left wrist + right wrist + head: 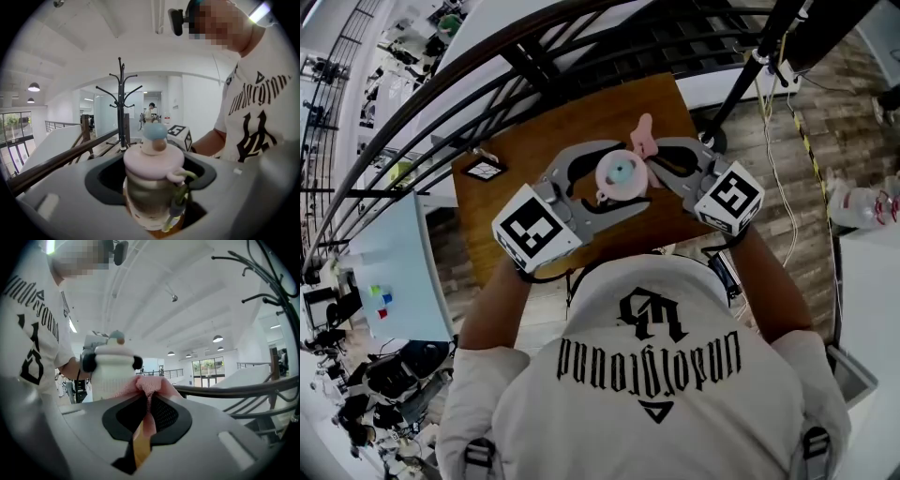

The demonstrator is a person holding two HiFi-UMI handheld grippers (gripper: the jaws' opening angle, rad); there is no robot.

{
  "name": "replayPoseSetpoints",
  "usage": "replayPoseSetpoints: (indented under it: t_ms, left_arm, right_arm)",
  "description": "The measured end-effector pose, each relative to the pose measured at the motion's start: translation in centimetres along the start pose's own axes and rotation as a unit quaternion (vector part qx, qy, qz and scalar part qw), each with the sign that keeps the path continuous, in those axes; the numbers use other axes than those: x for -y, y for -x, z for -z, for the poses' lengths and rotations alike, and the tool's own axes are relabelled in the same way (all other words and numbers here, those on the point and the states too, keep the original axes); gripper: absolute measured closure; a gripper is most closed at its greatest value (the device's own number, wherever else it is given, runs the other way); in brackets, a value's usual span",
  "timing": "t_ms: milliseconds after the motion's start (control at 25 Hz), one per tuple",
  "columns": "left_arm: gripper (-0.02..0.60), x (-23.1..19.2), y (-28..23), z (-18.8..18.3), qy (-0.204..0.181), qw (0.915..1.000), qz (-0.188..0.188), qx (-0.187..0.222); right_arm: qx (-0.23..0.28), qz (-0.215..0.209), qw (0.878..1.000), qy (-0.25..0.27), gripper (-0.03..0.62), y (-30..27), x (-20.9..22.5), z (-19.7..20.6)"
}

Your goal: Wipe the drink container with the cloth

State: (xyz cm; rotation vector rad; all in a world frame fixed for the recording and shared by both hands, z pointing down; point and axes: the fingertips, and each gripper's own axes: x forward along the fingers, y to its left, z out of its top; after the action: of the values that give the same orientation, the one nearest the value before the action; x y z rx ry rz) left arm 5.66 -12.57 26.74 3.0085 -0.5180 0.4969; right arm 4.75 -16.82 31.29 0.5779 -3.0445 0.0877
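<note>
Currently we clamp the drink container [152, 187] in our left gripper [630, 174] at frame centre; our right gripper [659, 161] pinches the cloth [150, 386] beside it, so wiping seems underway, not finished.

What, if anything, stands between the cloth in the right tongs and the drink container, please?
Nothing visible does. The right tongs pinch the pink cloth right beside the drink container, which the left tongs grip. In the right gripper view, the cloth appears to reach the container's side with nothing between them.
</note>
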Motion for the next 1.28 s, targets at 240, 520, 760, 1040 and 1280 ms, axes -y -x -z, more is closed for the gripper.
replayPoseSetpoints:
  t_ms: [240, 520, 760, 1040, 1280]
  left_arm:
    - [0.195, 2.0, 0.2, -1.6, -0.034, 0.9987, 0.025, 0.027]
    - [0.196, 3.1, 0.4, -1.6, -0.056, 0.9973, 0.044, 0.015]
    - [0.196, 4.9, 0.7, -1.9, -0.067, 0.9943, 0.081, 0.02]
    - [0.196, 5.9, 0.0, -1.7, -0.069, 0.9922, 0.102, 0.018]
    - [0.195, 6.0, 0.2, -2.4, -0.084, 0.991, 0.101, 0.026]
  right_arm:
    - [0.03, -0.037, 0.998, 0.05, 0.569, -0.4, -0.9, -5.6]
    - [0.005, -0.09, 0.996, 0.006, 0.569, -0.8, -1.6, -2.2]
    - [-0.041, -0.151, 0.987, -0.032, 0.569, -2.0, -2.7, 3.1]
    - [-0.038, -0.204, 0.978, -0.026, 0.569, -2.5, -3.6, 1.0]
    - [-0.004, -0.226, 0.974, -0.006, 0.569, -2.4, -4.3, -3.9]
